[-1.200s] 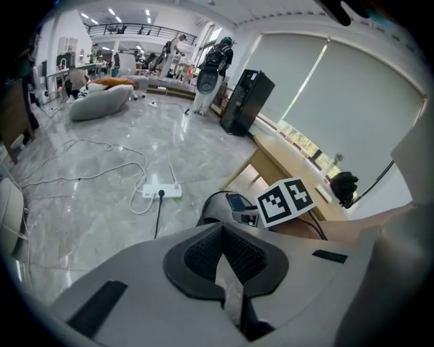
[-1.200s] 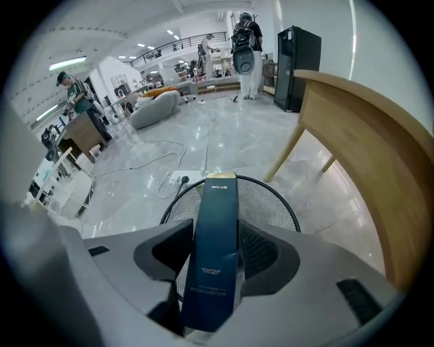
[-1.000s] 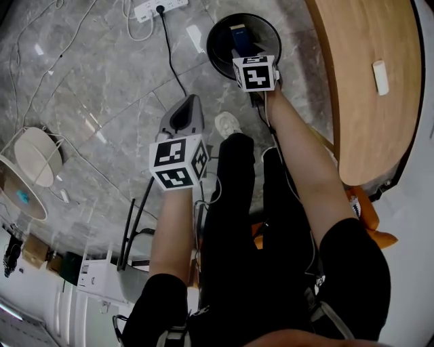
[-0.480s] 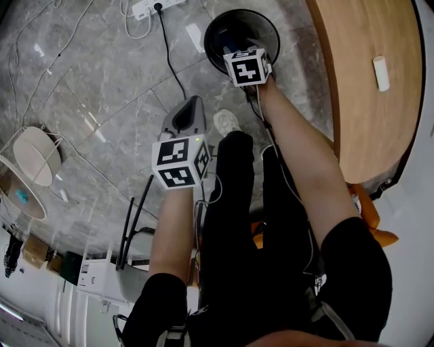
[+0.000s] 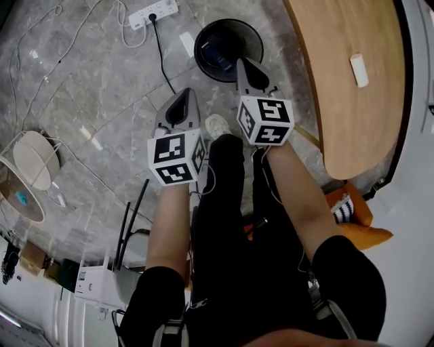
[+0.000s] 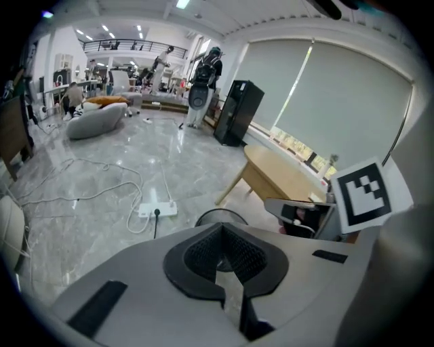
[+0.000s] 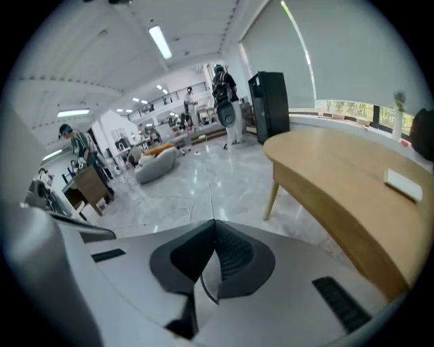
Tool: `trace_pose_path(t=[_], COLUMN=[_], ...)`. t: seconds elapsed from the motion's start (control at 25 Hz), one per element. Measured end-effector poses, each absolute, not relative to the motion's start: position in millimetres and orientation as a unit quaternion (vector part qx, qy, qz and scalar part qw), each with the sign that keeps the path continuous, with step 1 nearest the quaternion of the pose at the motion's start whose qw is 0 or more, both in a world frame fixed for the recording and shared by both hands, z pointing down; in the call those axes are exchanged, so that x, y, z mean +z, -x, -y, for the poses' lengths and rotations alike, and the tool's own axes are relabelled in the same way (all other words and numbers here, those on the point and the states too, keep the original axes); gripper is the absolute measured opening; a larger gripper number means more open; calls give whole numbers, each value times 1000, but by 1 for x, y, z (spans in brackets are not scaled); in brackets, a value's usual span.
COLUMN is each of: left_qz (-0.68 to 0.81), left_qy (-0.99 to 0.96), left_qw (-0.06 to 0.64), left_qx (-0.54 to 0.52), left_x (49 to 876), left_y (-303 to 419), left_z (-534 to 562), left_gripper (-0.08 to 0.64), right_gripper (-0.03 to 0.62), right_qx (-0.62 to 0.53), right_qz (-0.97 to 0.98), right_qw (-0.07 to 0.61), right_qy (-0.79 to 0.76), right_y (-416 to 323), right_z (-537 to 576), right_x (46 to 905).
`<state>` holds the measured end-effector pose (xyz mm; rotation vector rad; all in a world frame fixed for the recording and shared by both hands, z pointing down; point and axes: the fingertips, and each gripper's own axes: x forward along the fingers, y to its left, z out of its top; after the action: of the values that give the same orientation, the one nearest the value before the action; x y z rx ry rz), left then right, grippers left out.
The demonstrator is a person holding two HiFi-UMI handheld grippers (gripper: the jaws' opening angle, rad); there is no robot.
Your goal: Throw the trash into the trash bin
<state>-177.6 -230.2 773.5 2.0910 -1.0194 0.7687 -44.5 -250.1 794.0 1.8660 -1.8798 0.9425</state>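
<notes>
The black round trash bin (image 5: 228, 41) stands on the marble floor ahead of my feet. A blue piece of trash (image 5: 220, 49) lies inside it. My right gripper (image 5: 243, 64) hangs just in front of the bin's near rim. Its jaws have just been closing and now meet with nothing between them (image 7: 213, 223). My left gripper (image 5: 182, 98) hovers to the left of it, jaws shut and empty (image 6: 220, 227). In the left gripper view the bin (image 6: 218, 217) shows just past the jaw tips.
A curved wooden table (image 5: 352, 101) with a small white object (image 5: 359, 70) on it stands at the right. A power strip (image 5: 154, 12) and its cables lie on the floor behind the bin. A round stool (image 5: 30, 159) stands at the far left.
The right gripper has risen from over the bin and drawn back toward me, jaws now together. The blue item it held now lies in the bin. The left gripper lifted slightly.
</notes>
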Motion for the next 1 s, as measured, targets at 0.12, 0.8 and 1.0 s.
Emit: trace_pose_path(t=[0.12,0.8,1.0], left_qz=[389,339,328], left_qy=[-814,-849,-851], left_qw=[340,318,317], left_qx=[266,252,260], left_x=[734,658,661], left_y=[161,22,-42], left_z=[236,215,194], left_gripper=[6,6,6], right_gripper=[13,14,14], right_qx=[312,263,270], right_qz=[666,626,601], right_qw=[129,158,195], right_qy=[-665,-717,-726], right_y=[38,-130,-212], right_z=[241,184,146], right_x=[731,624,647])
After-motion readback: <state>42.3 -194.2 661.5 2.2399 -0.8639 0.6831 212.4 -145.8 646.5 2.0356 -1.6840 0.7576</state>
